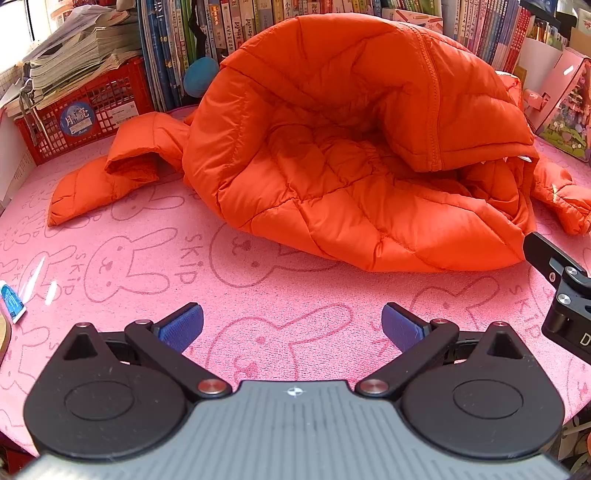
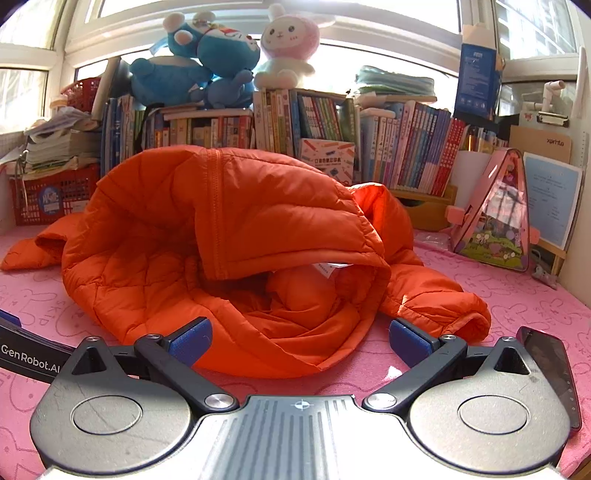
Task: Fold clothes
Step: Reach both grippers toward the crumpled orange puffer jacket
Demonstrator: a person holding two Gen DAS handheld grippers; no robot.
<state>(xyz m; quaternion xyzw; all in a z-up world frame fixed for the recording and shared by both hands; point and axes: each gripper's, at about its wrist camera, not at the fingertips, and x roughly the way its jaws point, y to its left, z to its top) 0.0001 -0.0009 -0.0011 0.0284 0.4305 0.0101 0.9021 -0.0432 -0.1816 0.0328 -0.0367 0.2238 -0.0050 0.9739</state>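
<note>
From the left wrist camera, a puffy orange jacket (image 1: 332, 155) lies in a big lump on the pink bunny cloth (image 1: 258, 295) that covers the table. The jacket is the thing to go by here. Its top part stands up and curls over like a little cave. One sleeve (image 1: 99, 184) stretches out flat on the cloth to the jacket's left side. Another sleeve (image 1: 565, 199) pokes out on the jacket's right side. The left gripper (image 1: 291, 328) sits in front of the jacket, apart from it, over bare cloth. Its two blue pads (image 1: 183, 328) are spread wide and hold nothing. A black piece of the other tool (image 1: 561, 288) shows at the right edge, close to the jacket's hem. Behind the jacket stands a row of books (image 1: 229, 26), and behind its left sleeve is a red basket (image 1: 85, 107) with a pile of papers on top. A pink toy box (image 1: 565, 107) stands behind the jacket's right side.

From the right wrist camera, the same jacket (image 2: 221, 229) fills the middle (you can see a white tag inside it). The right gripper (image 2: 299, 341) is right at the jacket's front edge. Its blue pads (image 2: 190, 341) are spread wide, and the near hem lies between them, but they are not pinching it. The left pad looks to be touching the cloth of the jacket, though I cannot tell for sure. Behind the jacket are the books (image 2: 406, 147), with blue stuffed toys (image 2: 199, 62) and a pink and white bunny toy (image 2: 288, 44) sitting on top. A dark phone (image 2: 550, 373) lies in front of the jacket's right sleeve.
</note>
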